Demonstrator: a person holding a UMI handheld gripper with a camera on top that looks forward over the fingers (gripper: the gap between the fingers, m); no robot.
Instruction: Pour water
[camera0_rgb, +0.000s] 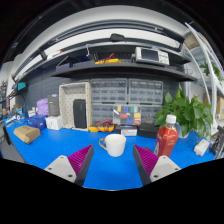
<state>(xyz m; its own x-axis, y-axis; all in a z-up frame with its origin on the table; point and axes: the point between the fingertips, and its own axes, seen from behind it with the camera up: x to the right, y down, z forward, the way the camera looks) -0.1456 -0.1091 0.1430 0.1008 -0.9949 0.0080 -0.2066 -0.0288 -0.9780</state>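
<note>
A white mug (114, 145) stands on the blue table (110, 172), its handle to the left, just ahead of my fingers and between their lines. A red bottle (167, 137) with a red cap and a white label stands upright further right, beyond the right finger (150, 161). My gripper (112, 163) is open, its magenta pads wide apart with only bare blue tabletop between them. The left finger (74, 163) is well clear of the mug.
A green potted plant (188, 110) stands behind the bottle. A brown box (27, 133) and a white container (53, 123) sit at the left. Small coloured items (103, 127) lie at the table's back. A white object (204, 147) lies at the far right.
</note>
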